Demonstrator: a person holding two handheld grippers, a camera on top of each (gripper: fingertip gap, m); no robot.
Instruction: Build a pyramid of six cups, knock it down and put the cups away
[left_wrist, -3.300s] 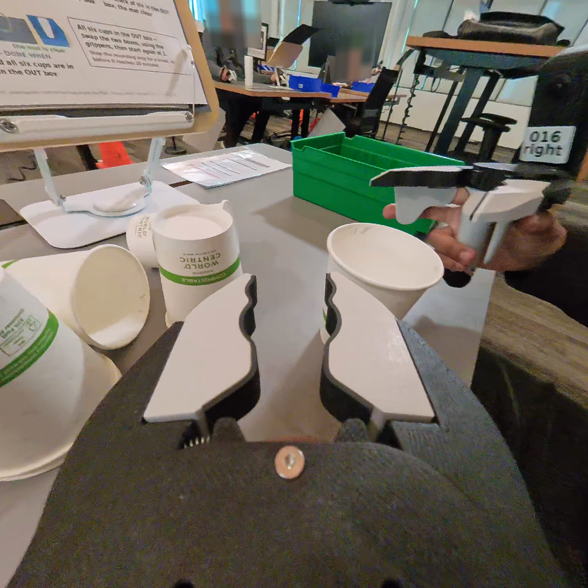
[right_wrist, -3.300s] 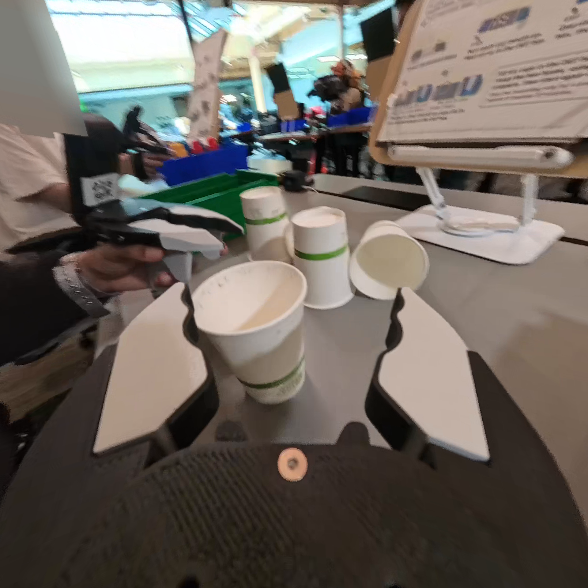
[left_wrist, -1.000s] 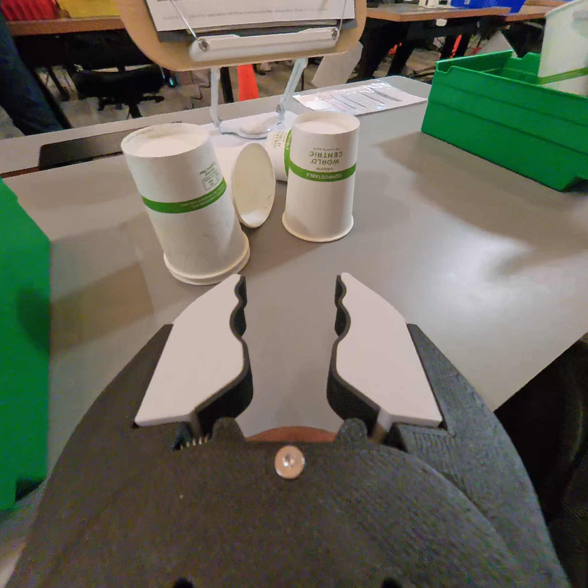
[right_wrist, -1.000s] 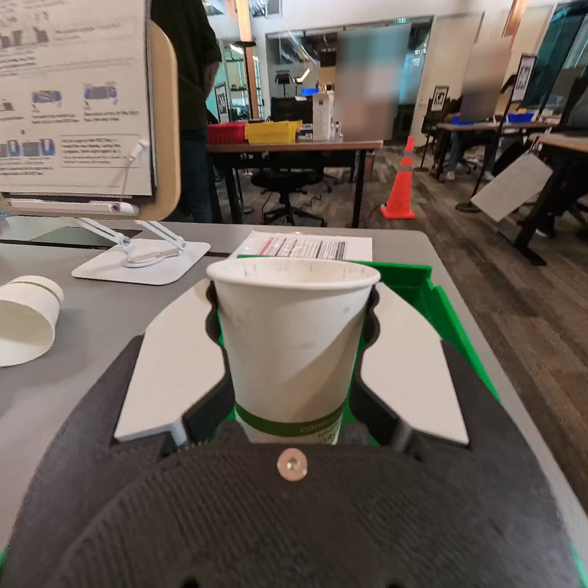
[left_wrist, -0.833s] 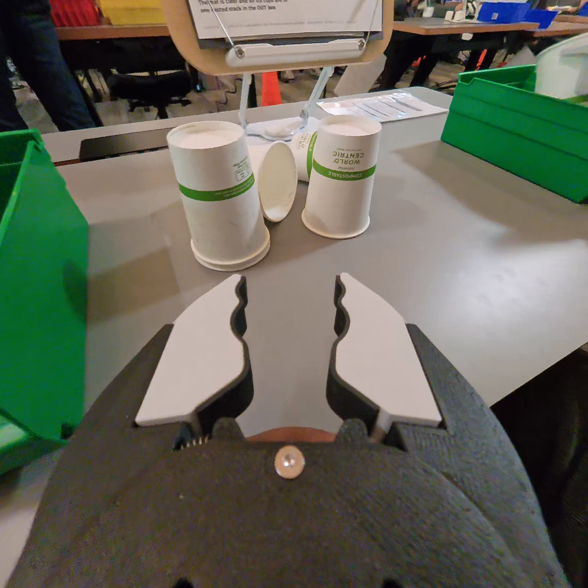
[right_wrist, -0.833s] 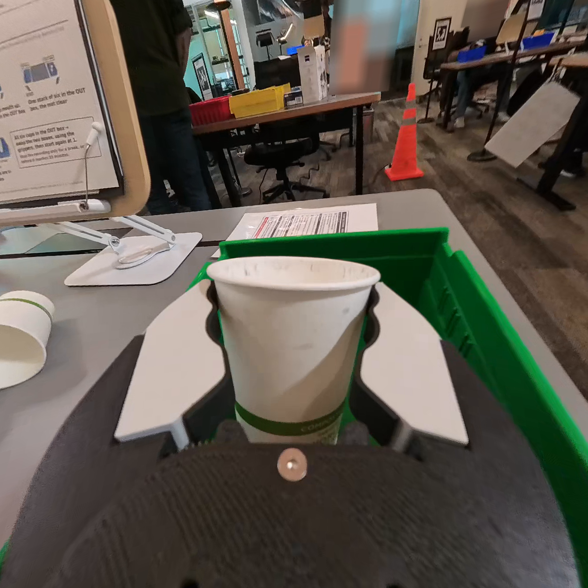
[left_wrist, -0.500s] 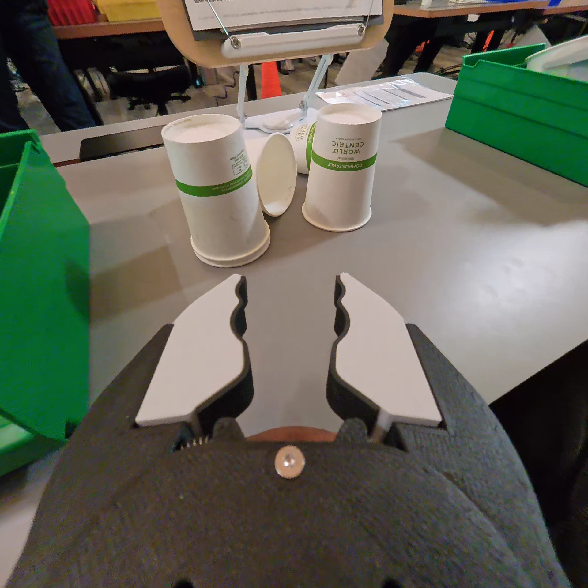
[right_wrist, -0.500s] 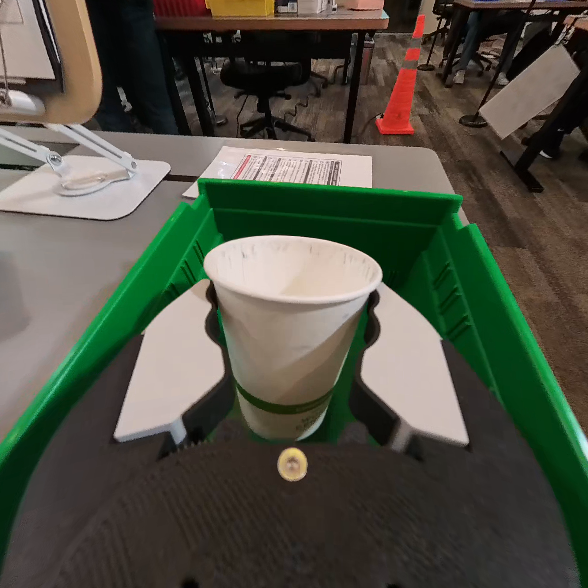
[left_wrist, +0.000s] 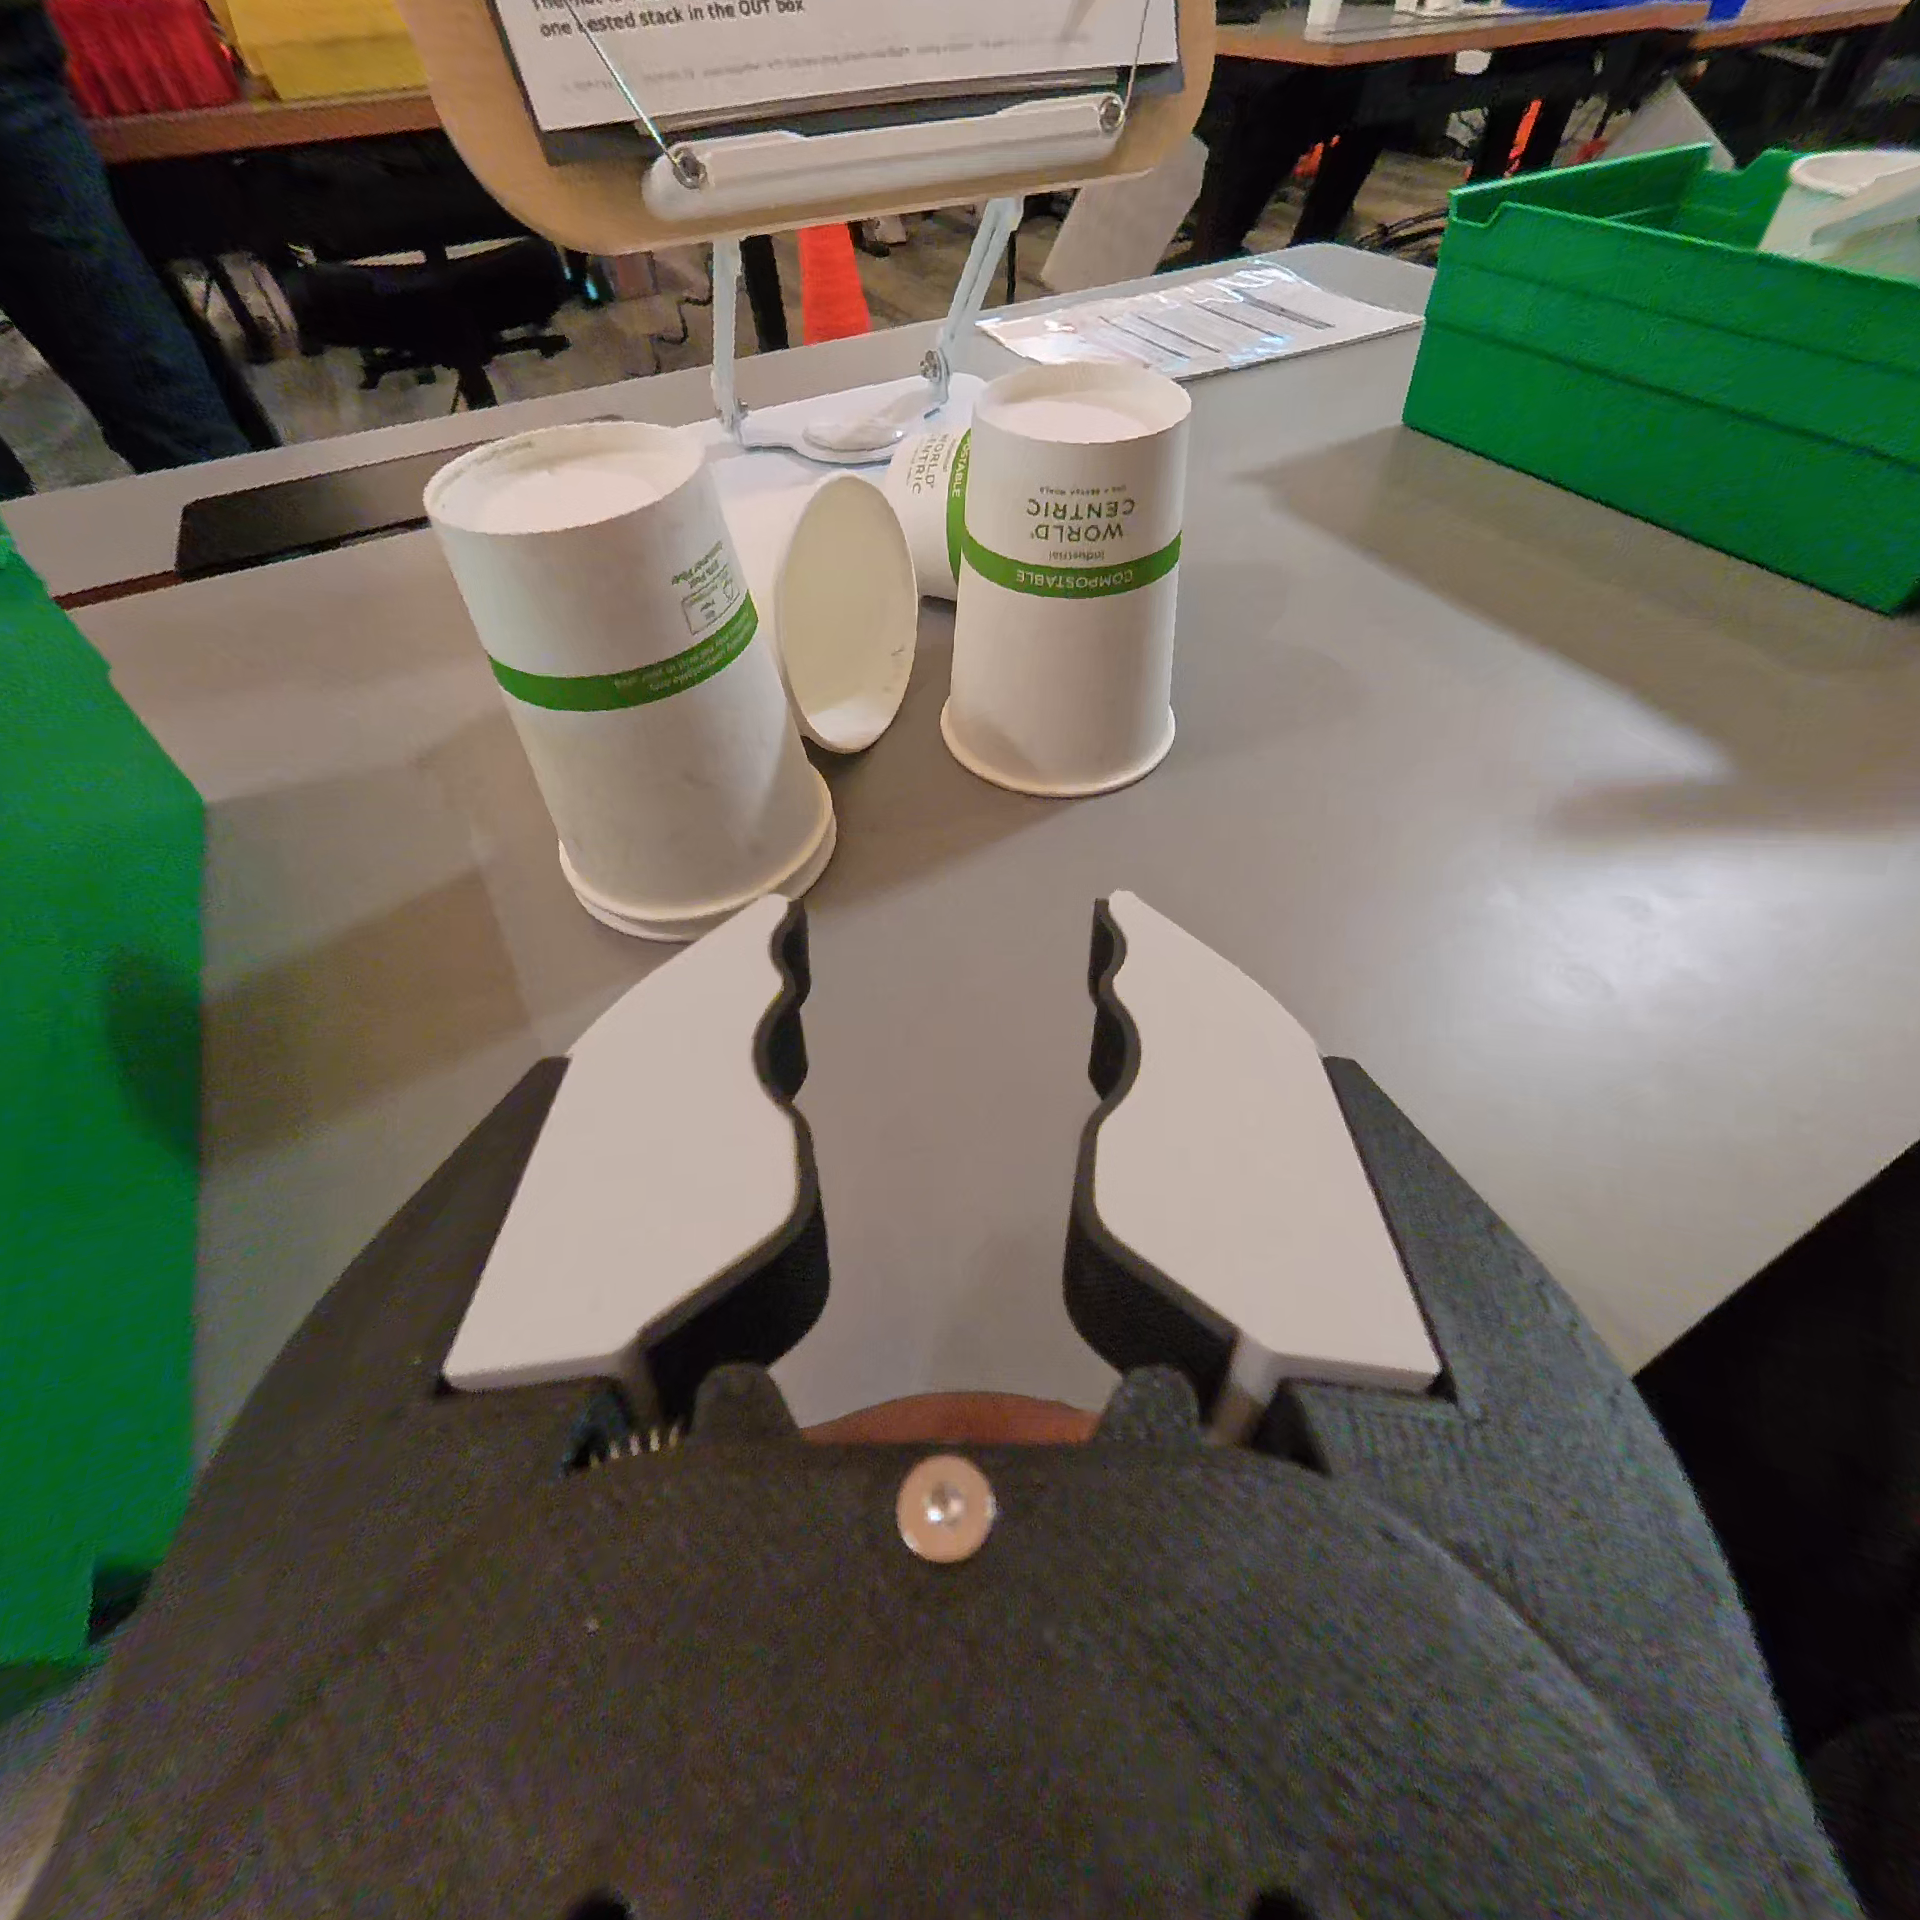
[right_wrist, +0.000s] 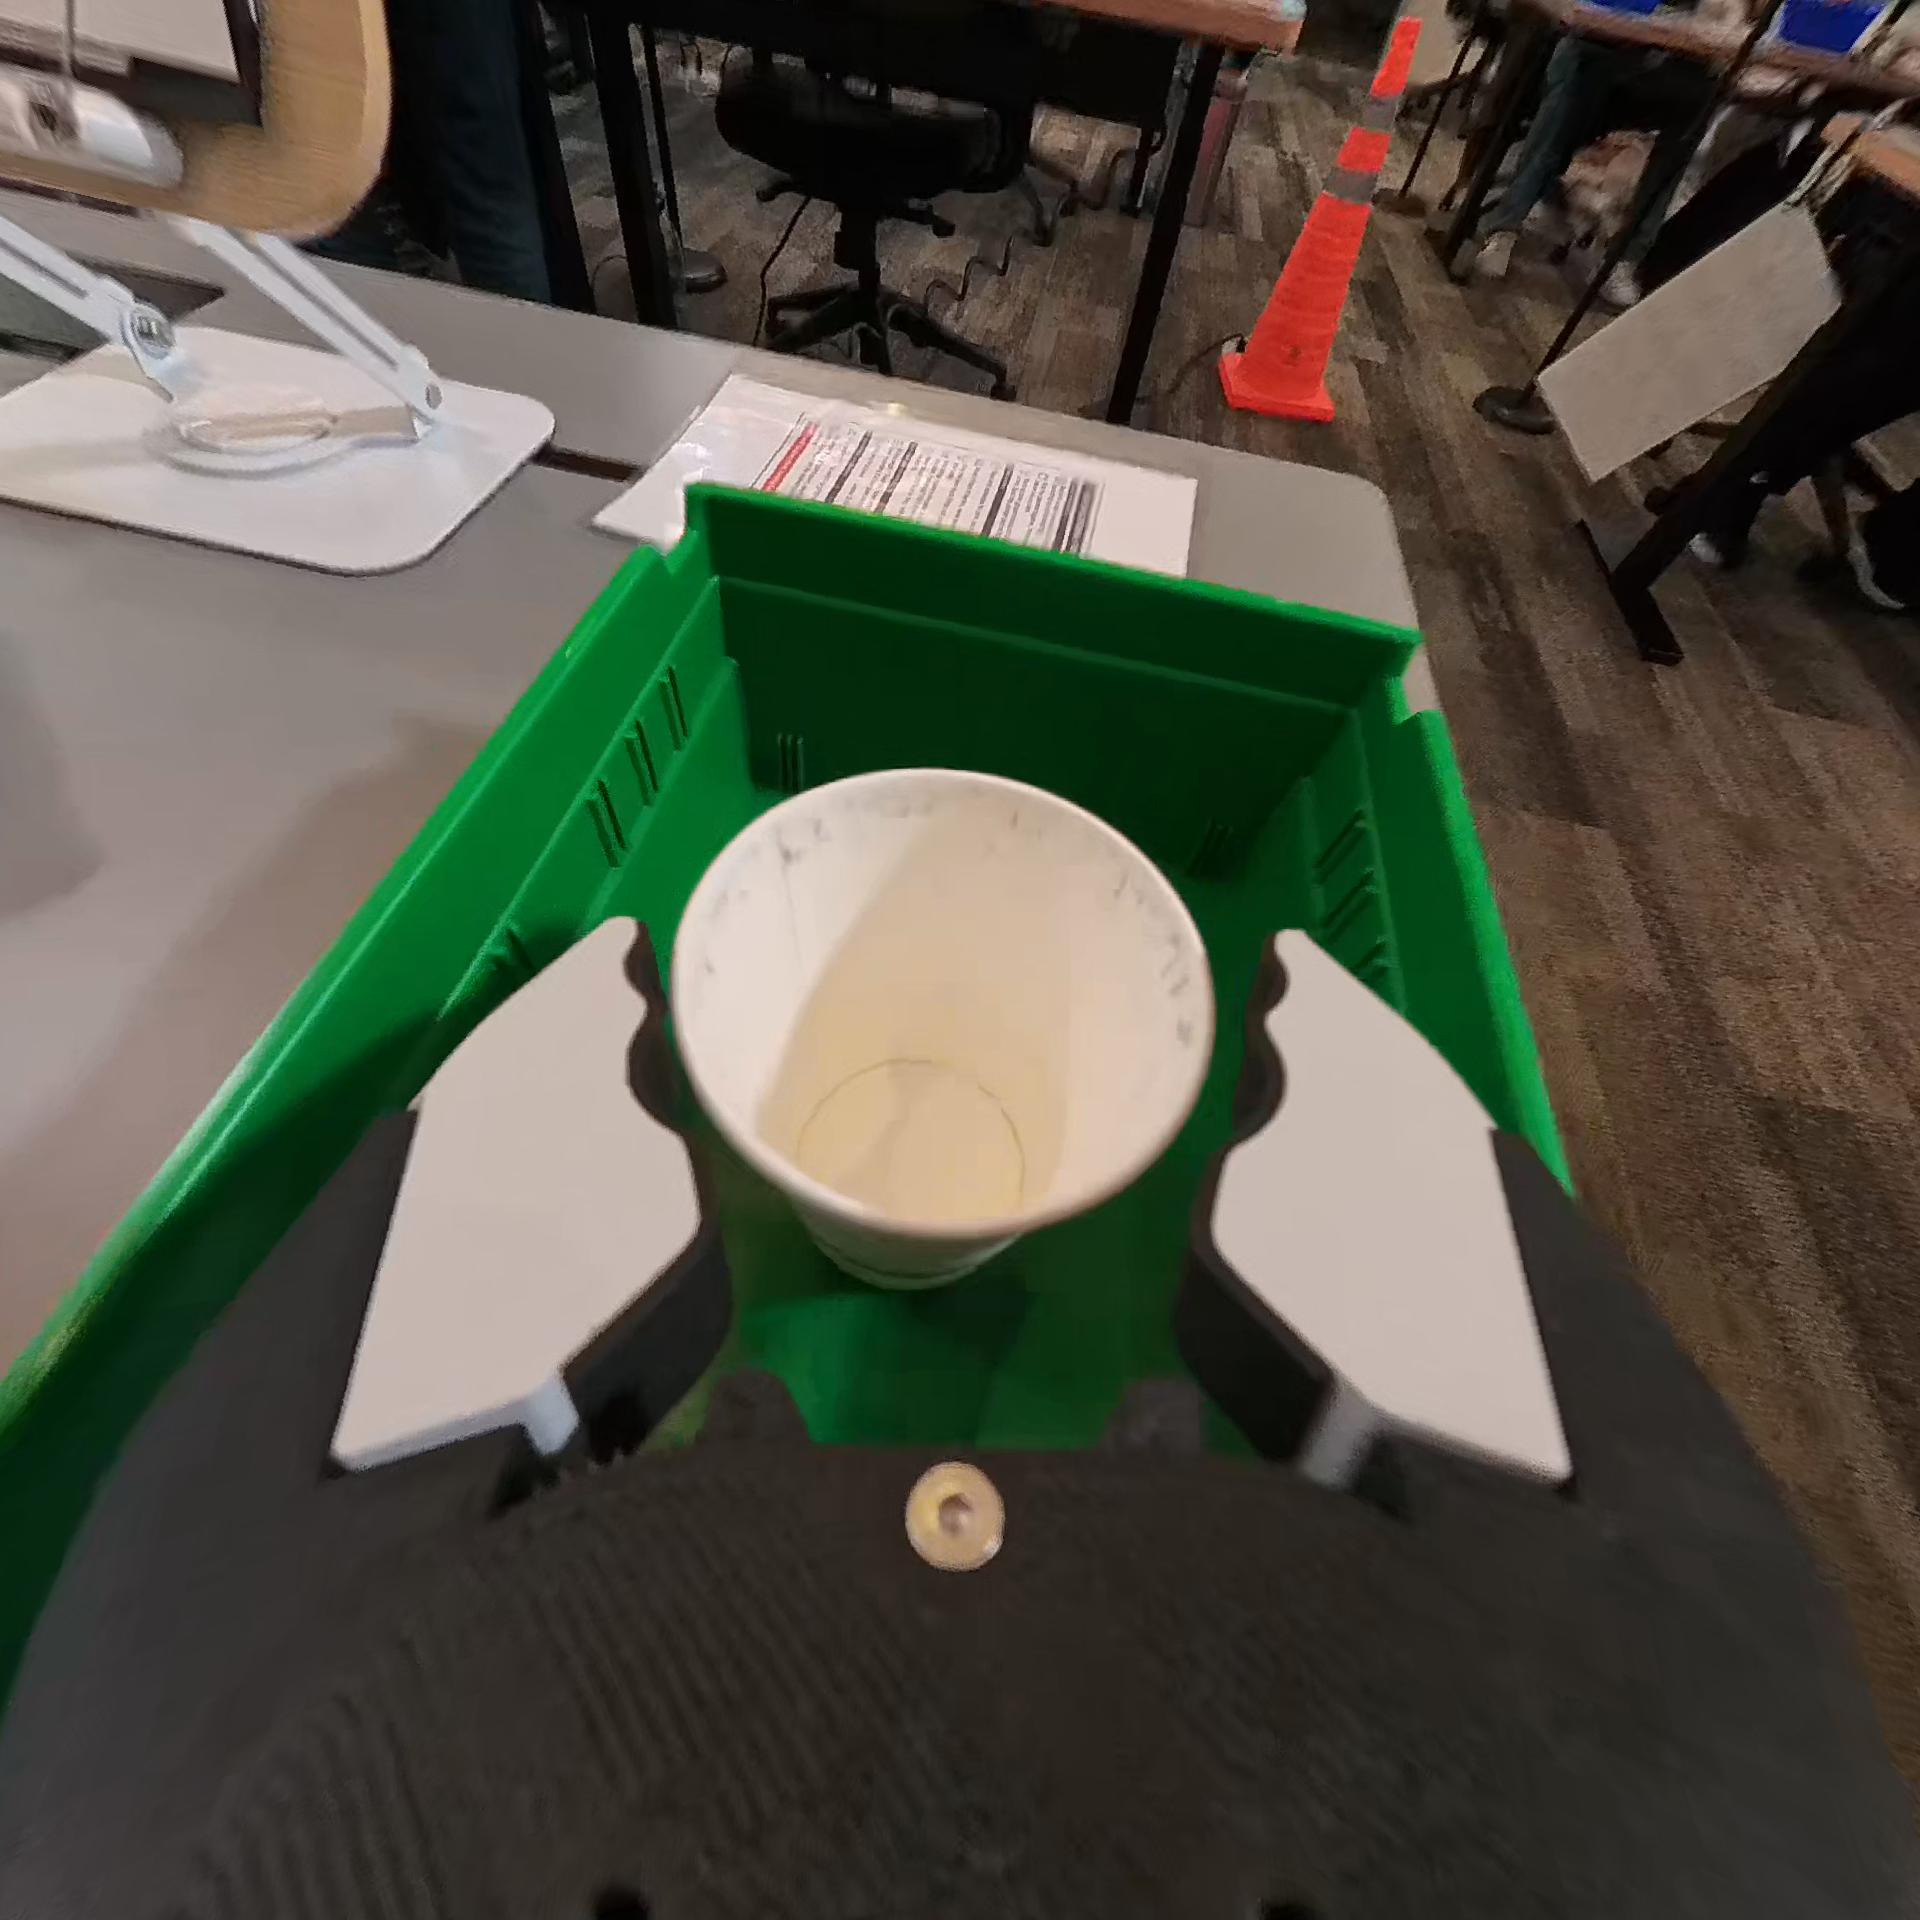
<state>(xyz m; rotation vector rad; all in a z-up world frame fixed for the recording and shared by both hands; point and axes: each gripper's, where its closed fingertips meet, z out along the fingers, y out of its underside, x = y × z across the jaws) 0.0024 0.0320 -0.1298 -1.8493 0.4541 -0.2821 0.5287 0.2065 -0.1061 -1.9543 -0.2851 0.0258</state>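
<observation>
My right gripper (right_wrist: 951, 956) is inside the green bin (right_wrist: 582, 790) on the right. It is open, with its fingers (right_wrist: 540, 1122) a little apart from either side of an upright white paper cup (right_wrist: 935, 1039) that stands on the bin floor. My left gripper (left_wrist: 945, 925) is open and empty, low over the grey table (left_wrist: 1455, 935). Just ahead of it are an upside-down stack of cups (left_wrist: 634, 675), a cup lying on its side (left_wrist: 847, 613) and a single upside-down cup (left_wrist: 1070, 582). Another lying cup (left_wrist: 930, 499) is partly hidden behind them.
A document stand (left_wrist: 831, 114) with a white base (right_wrist: 260, 457) stands at the back of the table. A second green bin (left_wrist: 83, 1039) is close on the left. The right bin also shows in the left wrist view (left_wrist: 1662, 343). A printed sheet (right_wrist: 935, 478) lies behind it. The table edge is near on the right.
My right gripper carried the cup over the bin, lowered it inside and opened its fingers off it. My left gripper drew back from the cups and now faces them, still open.
</observation>
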